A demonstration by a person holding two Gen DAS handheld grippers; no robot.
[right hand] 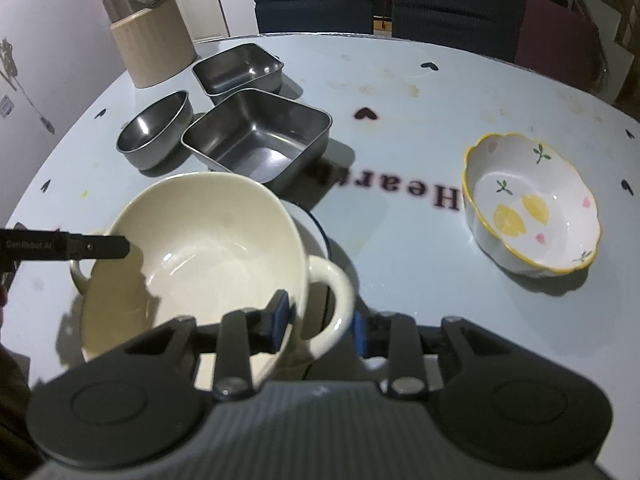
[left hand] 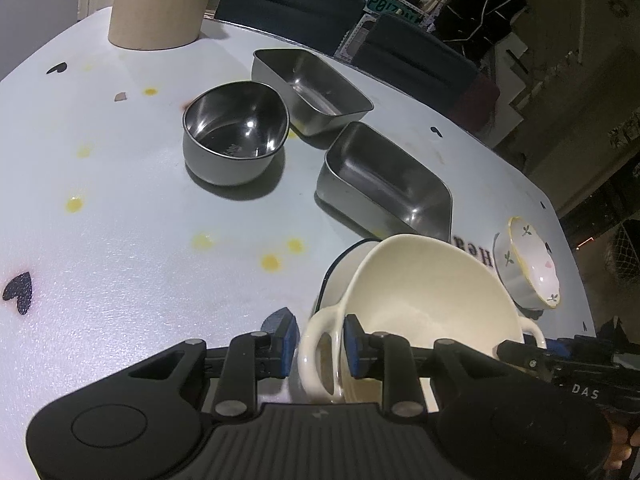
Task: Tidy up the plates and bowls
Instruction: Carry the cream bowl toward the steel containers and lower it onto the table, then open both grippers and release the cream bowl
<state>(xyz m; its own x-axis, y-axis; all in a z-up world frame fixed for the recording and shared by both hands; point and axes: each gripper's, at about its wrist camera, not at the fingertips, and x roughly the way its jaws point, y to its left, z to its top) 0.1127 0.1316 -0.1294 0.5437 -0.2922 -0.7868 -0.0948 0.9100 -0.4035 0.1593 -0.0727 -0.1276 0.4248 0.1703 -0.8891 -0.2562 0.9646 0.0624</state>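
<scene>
Your two grippers meet on a cream two-handled bowl (right hand: 208, 248) at the near edge of the pale blue table (right hand: 400, 92), the bowl sitting tilted on a white plate with a dark rim (right hand: 316, 228). Your left gripper (left hand: 318, 346) has its blue pads (left hand: 289, 340) on either side of one loop handle (left hand: 320, 352), though whether they press it or only flank it cannot be told. Your right gripper (right hand: 320, 326) straddles the opposite handle (right hand: 336, 300): one pad lies against the bowl's wall inside the rim, the other stands just clear of the loop's outer curve, so the jaws are parted and not clamping. Beyond the bowl stand two rectangular steel trays (right hand: 260, 140) (right hand: 240, 68), one behind the other, with a round steel bowl (right hand: 156, 132) just beside the nearer one. A scalloped, yellow-rimmed bowl painted with lemons (right hand: 532, 204) sits well apart to the right, and a beige ribbed canister (right hand: 154, 46) stands at the table's far left.
</scene>
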